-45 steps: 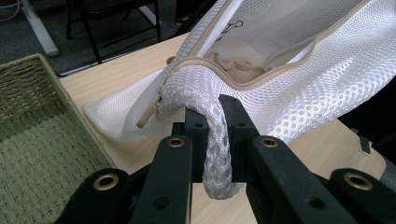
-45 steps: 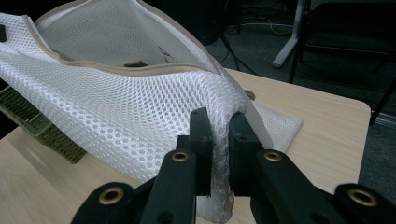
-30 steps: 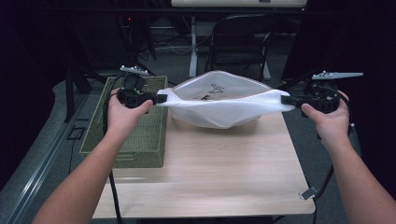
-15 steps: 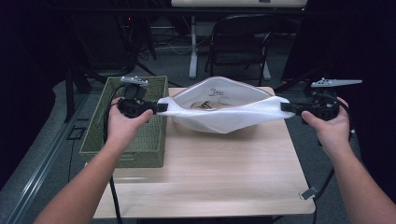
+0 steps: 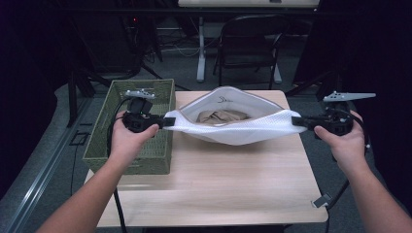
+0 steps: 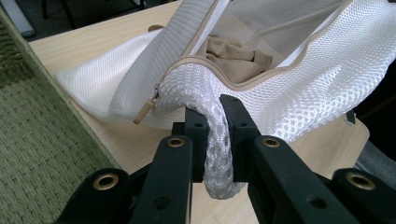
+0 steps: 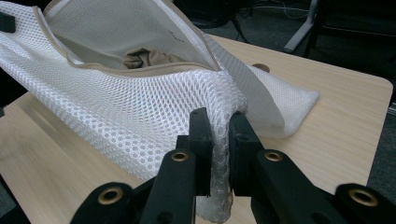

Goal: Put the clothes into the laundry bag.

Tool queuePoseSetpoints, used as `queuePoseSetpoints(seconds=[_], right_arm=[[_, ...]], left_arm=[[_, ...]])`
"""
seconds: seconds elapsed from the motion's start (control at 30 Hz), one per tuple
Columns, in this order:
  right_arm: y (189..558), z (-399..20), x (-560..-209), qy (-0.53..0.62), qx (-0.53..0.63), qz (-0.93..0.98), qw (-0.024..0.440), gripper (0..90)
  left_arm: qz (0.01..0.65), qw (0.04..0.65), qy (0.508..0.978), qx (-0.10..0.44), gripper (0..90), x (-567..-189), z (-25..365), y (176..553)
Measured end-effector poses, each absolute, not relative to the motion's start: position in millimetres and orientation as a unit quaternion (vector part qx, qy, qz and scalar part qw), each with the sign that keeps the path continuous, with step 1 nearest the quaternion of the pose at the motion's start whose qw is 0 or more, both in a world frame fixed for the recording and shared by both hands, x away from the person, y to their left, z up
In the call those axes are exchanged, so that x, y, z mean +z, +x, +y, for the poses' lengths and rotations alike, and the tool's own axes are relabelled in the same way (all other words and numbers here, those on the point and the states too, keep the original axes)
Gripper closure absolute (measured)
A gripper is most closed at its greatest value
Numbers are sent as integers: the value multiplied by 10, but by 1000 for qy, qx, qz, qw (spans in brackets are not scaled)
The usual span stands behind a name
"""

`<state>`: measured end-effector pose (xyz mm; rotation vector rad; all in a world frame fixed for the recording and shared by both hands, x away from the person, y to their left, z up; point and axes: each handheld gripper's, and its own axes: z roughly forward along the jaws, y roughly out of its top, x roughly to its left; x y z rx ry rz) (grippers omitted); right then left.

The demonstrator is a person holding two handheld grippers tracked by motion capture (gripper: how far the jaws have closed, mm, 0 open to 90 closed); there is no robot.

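**Mesh bag held open between two grippers above the table**

Nearest the camera in the high view, two forearms are seen rising from the bottom edge, each hand wrapped around a gripper. The left gripper is held over the basket's right rim, just left of the bag; the right gripper is held just beyond the bag's right end, near the table's right edge.

In the left gripper view, the jaws of the left gripper are clamped on a bunched fold of the bag, beside a beige zip pull. In the right gripper view, the jaws of the right gripper are likewise pinched on the mesh at the bag's other end.

The white mesh bag is stretched between the two grippers over the far half of the table, its middle sagging towards the wood and its far side lying on the tabletop. Its beige-edged mouth is spread open, and a crumpled tan cloth is seen inside.

Left of the bag, a green woven basket is set at the table's left edge. Beyond the bag, a dark chair is placed on the floor.
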<state>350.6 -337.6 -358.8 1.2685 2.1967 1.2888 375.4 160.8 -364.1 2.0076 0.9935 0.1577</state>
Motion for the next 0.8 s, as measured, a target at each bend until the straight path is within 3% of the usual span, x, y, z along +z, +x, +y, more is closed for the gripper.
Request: queuePoseSetpoints(seconds=[0.8], right_arm=[[3047,-3322,-4080,424,446,775,141,812]], left_arm=[[389,434,811,58,811,-4212,1653,3249]])
